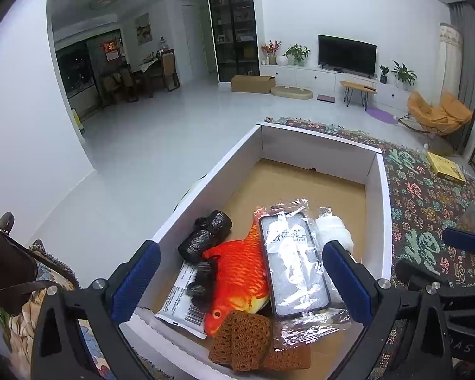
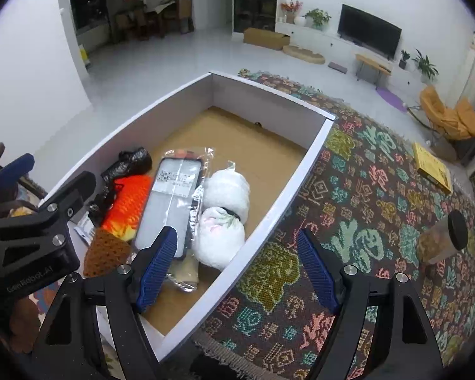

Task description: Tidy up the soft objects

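Observation:
A white cardboard box (image 1: 372,166) with a brown floor sits on a patterned cloth. In it lie an orange plush fish (image 1: 240,272), a bagged phone case (image 1: 293,264), black rolled bags (image 1: 205,236), brown knitted pieces (image 1: 250,337), a white printed packet (image 1: 179,304) and white wrapped bundles (image 2: 226,218). My left gripper (image 1: 240,278) is open and empty above the box's near end. My right gripper (image 2: 237,269) is open and empty, straddling the box's right wall (image 2: 278,209). The fish (image 2: 126,202) and the phone case (image 2: 171,199) also show in the right wrist view.
The patterned cloth (image 2: 364,215) spreads right of the box. A yellow book (image 2: 432,164) and a clear jar with a black lid (image 2: 443,240) lie on it. A brown bag (image 1: 9,269) sits at the left. Beyond are the floor, a TV and an orange chair.

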Action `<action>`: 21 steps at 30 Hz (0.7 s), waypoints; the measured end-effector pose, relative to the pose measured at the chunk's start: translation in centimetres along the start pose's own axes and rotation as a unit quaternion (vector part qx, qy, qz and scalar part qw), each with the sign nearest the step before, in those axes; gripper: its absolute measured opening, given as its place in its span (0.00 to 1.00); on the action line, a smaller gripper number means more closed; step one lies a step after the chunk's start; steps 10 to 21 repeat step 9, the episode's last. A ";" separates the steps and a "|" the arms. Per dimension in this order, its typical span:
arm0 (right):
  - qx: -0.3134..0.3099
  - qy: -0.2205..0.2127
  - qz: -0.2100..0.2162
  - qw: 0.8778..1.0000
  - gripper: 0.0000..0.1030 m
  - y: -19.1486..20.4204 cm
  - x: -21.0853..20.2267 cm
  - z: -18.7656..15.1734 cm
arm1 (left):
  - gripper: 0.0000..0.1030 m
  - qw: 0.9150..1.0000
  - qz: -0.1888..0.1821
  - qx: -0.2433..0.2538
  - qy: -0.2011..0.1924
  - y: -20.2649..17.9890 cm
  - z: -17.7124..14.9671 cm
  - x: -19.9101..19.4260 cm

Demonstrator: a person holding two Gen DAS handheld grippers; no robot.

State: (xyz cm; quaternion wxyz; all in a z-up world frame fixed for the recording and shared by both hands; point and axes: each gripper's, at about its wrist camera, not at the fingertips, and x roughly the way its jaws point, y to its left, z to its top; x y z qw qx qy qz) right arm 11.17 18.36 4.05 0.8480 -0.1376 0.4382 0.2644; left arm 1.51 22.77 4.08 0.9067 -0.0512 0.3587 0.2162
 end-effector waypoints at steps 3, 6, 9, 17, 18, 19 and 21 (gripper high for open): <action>0.000 0.000 0.000 1.000 0.78 0.0 0.0 -0.1 | 0.99 1.000 -0.009 -0.005 0.004 0.1 0.0 0.1; 0.004 -0.003 0.000 1.000 0.78 -0.1 -0.1 -0.2 | 0.99 1.000 -0.021 -0.015 0.004 0.3 -0.2 0.1; 0.012 -0.010 0.000 1.000 0.78 -0.6 -0.3 -0.3 | 0.99 1.000 -0.020 -0.013 -0.010 0.0 -0.4 -0.2; 0.012 -0.010 0.000 1.000 0.78 -0.6 -0.3 -0.3 | 0.99 1.000 -0.020 -0.013 -0.010 0.0 -0.4 -0.2; 0.012 -0.010 0.000 1.000 0.78 -0.6 -0.3 -0.3 | 0.99 1.000 -0.020 -0.013 -0.010 0.0 -0.4 -0.2; 0.012 -0.010 0.000 1.000 0.78 -0.6 -0.3 -0.3 | 0.99 1.000 -0.020 -0.013 -0.010 0.0 -0.4 -0.2; 0.012 -0.010 0.000 1.000 0.78 -0.6 -0.3 -0.3 | 0.99 1.000 -0.020 -0.013 -0.010 0.0 -0.4 -0.2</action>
